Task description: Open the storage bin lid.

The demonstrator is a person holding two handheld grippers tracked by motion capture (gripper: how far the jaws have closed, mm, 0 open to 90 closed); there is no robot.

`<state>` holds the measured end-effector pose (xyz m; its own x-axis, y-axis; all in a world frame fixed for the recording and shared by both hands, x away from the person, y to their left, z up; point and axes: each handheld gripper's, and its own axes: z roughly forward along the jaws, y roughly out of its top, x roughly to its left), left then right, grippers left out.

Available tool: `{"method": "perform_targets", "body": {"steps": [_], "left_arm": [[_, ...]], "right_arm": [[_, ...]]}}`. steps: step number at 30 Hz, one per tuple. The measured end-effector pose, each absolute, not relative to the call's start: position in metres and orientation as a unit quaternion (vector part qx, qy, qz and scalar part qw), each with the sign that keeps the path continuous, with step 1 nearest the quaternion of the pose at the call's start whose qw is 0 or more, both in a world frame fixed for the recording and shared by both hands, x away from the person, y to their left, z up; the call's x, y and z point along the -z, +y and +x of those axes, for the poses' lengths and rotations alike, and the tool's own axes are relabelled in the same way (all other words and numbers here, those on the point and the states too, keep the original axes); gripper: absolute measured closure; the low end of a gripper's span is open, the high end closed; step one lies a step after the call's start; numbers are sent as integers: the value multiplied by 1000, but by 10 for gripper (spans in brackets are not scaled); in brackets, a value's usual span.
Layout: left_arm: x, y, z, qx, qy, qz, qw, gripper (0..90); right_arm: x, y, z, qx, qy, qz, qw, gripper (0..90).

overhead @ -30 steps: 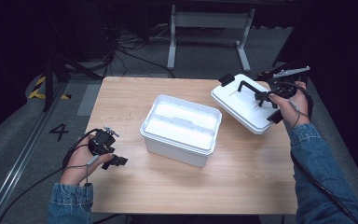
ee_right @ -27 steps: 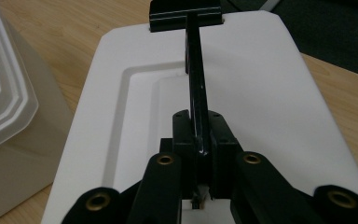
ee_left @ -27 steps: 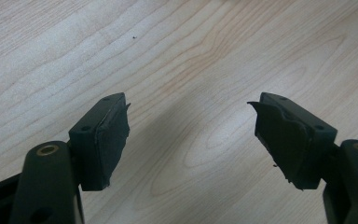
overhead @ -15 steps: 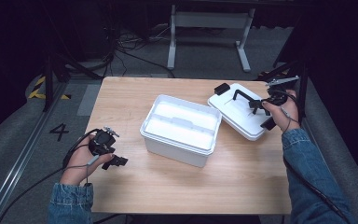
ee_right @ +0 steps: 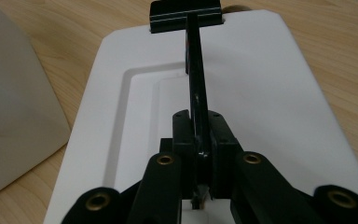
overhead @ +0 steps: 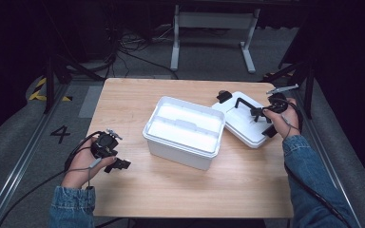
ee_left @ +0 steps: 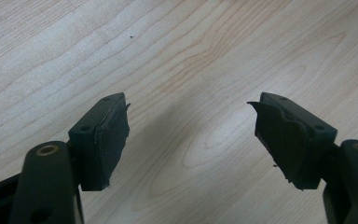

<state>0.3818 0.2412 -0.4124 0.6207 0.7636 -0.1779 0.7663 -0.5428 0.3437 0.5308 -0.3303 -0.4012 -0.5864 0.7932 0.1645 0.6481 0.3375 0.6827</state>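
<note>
Right gripper (ee_right: 200, 154) is clamped on the black handle (ee_right: 193, 65) of the white lid (overhead: 240, 118); its jaws close flat on the thin bar near its lower end. That lid lies just right of the open white box (overhead: 184, 130), at the box's far right corner, and appears to rest on or just above the counter (overhead: 171, 190). Left gripper (ee_left: 191, 135) rests near the counter's left edge, well apart from the box, jaws spread wide with nothing between them.

Handling judgement: the lid looks like thin moulded plastic, light and fairly stiff, with a smooth, probably slippery face. Its handle is the sound hold. Gripped off-centre, the lid is likely to tilt or swing about the bar, so hold mid-handle and keep it level.
</note>
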Motion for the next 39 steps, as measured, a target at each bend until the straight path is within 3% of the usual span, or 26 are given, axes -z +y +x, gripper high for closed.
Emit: {"method": "perform_targets", "body": {"steps": [32,39], "left_arm": [[414,240,382,7,431,881,194,264],[414,239,382,8,431,881,193,264]], "right_arm": [[439,-344,530,-375,793,478,54,824],[437,-350,531,-374,786,486,79,654]]}}
